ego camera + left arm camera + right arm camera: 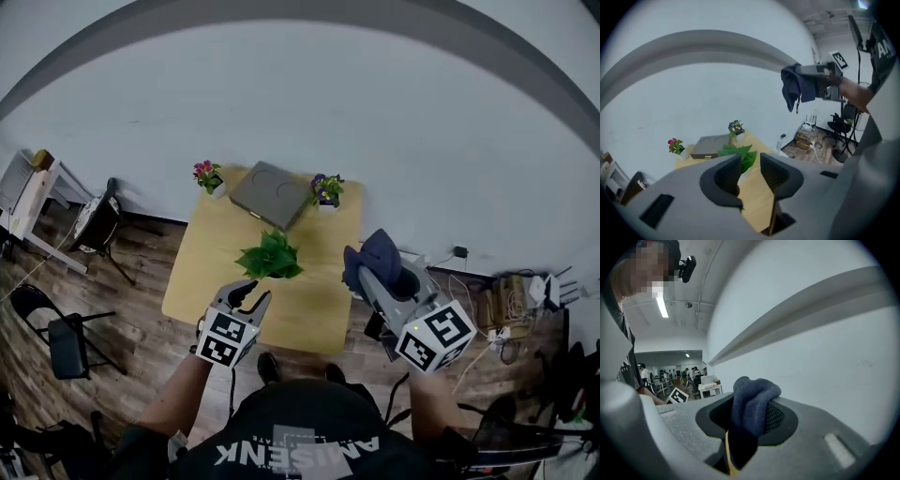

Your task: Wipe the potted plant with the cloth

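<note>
A wooden table point(202, 272) bears a grey box point(270, 194) at its far edge, between 2 small pots: pink flowers point(207, 174) left, purple flowers point(326, 190) right. A black chair point(66, 342) stands left of the table.

This looks like a large open lab or workroom, not a home. A plain white wall point(375, 112) stands behind a light wooden table point(202, 281) bearing a potted plant point(270, 256), on wood-look flooring point(131, 281). A black folding chair point(66, 342) stands aside, and cables point(502, 314) tangle on the floor. Farther off, a strip light point(661, 305) hangs above desks point(710, 389) and several people point(689, 375).
</note>
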